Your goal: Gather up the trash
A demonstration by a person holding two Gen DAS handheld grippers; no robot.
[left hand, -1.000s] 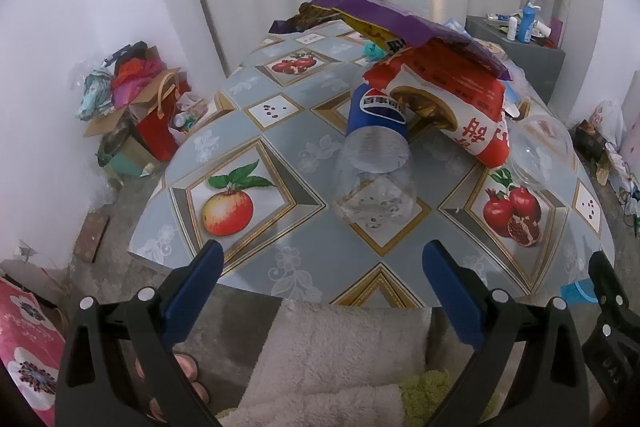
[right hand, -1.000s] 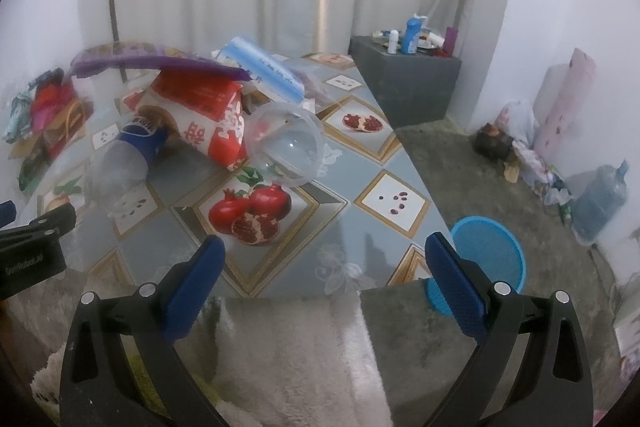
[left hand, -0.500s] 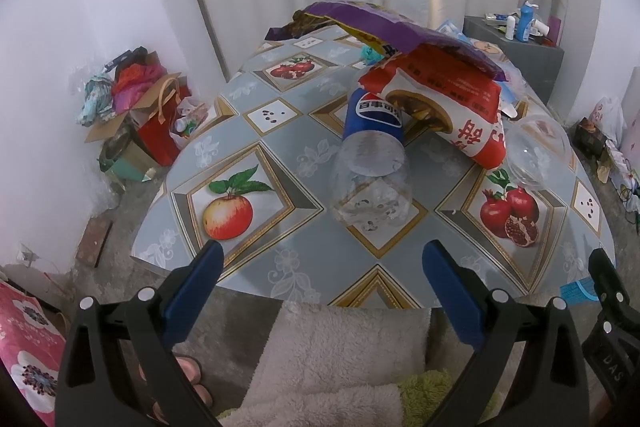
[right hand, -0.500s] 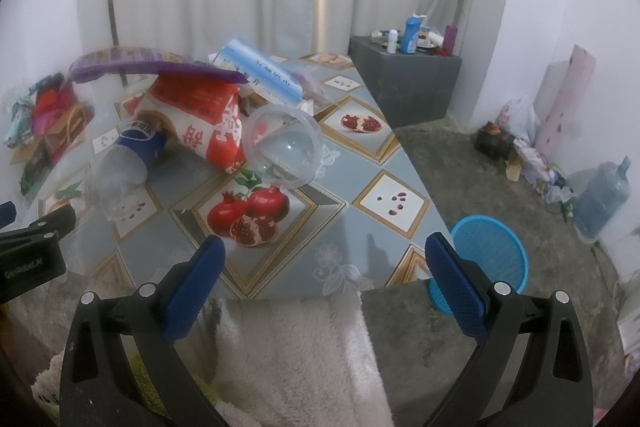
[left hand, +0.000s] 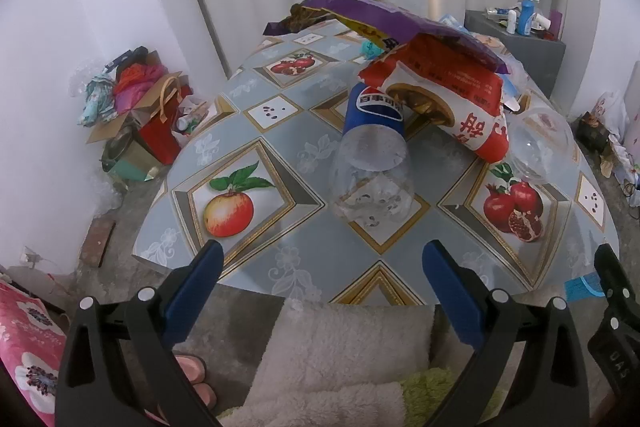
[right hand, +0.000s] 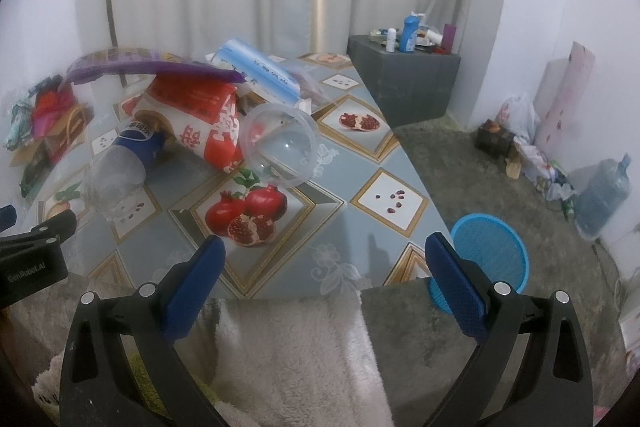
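bottle [left hand: 374,163]: lies on its side mid-counter [left hand: 280,131], base twd near edge, neck end under snack bag
snack bag [left hand: 444,99]: just behind/right of bottle, touching it; flat wrapper [left hand: 400,23] on top
clear bowl [right hand: 280,151]: tipped on its side, right of snack bag, touching it, nr right edge
basket [right hand: 486,259]: on floor, off counter's near right corner
cabinet [right hand: 404,79]: on floor beyond far right corner; small bottles on top
boxes & bags [left hand: 136,107]: on floor, off left edge
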